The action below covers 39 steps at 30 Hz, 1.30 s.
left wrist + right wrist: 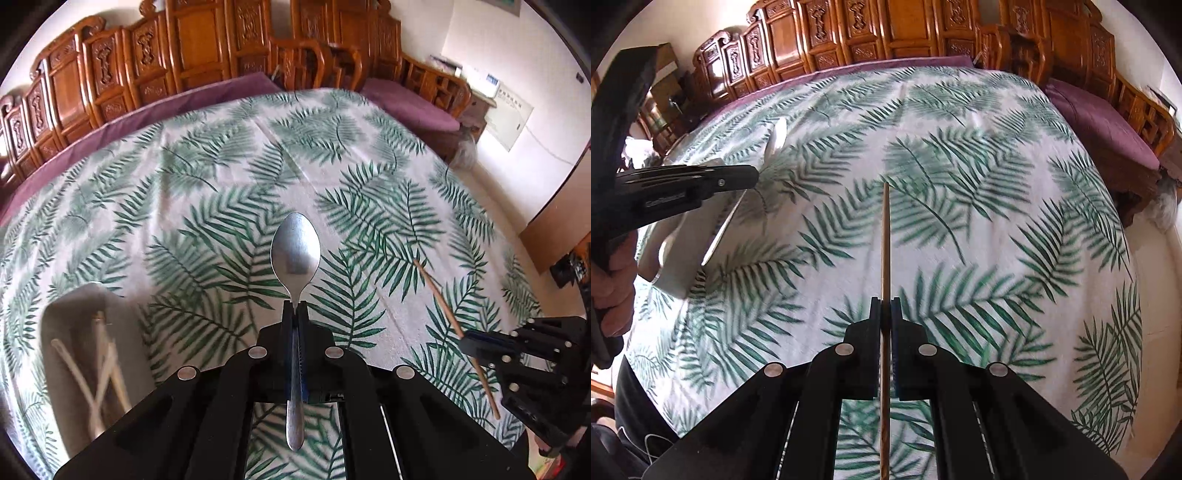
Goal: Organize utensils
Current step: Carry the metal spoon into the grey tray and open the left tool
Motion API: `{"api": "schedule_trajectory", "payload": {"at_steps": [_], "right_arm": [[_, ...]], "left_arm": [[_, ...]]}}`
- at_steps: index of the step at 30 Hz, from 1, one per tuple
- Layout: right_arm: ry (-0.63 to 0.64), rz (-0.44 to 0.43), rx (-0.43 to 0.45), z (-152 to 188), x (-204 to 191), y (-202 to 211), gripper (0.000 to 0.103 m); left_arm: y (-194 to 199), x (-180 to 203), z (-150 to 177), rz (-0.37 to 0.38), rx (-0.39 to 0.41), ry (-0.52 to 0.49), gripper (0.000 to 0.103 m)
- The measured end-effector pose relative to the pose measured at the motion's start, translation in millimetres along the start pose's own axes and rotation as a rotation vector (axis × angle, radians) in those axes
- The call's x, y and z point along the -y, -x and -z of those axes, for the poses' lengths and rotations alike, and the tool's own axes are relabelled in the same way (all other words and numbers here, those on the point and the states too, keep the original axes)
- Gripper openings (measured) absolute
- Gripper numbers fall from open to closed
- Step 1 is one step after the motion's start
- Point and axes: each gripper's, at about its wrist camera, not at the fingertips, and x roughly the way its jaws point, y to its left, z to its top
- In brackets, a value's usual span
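**Gripping a spoon on the left, a chopstick on the right**

Clamping a metal spoon [295,254] by its neck: left gripper [295,308] clenched, jaws pressed together on the thin stem just below the bowl. Bowl pointing away from the camera, raised above the leaf-print tablecloth [221,166]; handle running back between the fingers, its rounded end hanging free under the gripper body. Seen from the right wrist, the same left gripper [753,175] reaching in from the left edge, with a hand [613,280] wrapped round its grip and the pale bowl of the spoon [780,136] sticking out past the tips.

Pinching a single wooden chopstick [885,240]: right gripper [885,306] clenched too, jaws tight on either side of the shaft. Stick pointing straight ahead, one end well out over the cloth, the other passing back beneath the gripper body. From the left wrist view, same right gripper [467,341] at the right edge, chopstick [439,295] slanting through it.

Standing on the cloth to the left: a pale grey utensil holder [66,314], blurred, with several white sticks [107,365] crossed inside it. Same holder [683,236] partly hidden behind the left gripper in the right wrist view.

Lining the far side of the table: carved wooden chairs [192,48] with a purple cushion [410,103].
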Motion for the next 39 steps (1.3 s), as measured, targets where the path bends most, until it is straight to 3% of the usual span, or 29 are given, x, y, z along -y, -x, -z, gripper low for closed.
{"api": "schedule_trajectory", "payload": {"at_steps": [10, 18, 28, 39], "right_arm": [[0.081, -0.041, 0.041, -32.7, -69.2, 7.1, 0.006], [0.154, -0.08, 0.051, -48.3, -125.5, 6.3, 0.006], [0.212, -0.118, 0.046, -56.7, -174.4, 2.4, 0.006], [0.253, -0.134, 0.04, -66.2, -204.2, -0.3, 0.006]], "left_arm": [[59.3, -52.2, 17.0, -0.006, 0.078, 0.042, 0.002], [85.5, -98.0, 38.1, -0.024, 0.1, 0.092, 0.002], [84.1, -142.9, 66.8, -0.062, 0.073, 0.148, 0.002], [69.1, -166.4, 78.3, -0.085, 0.045, 0.178, 0.002]]}}
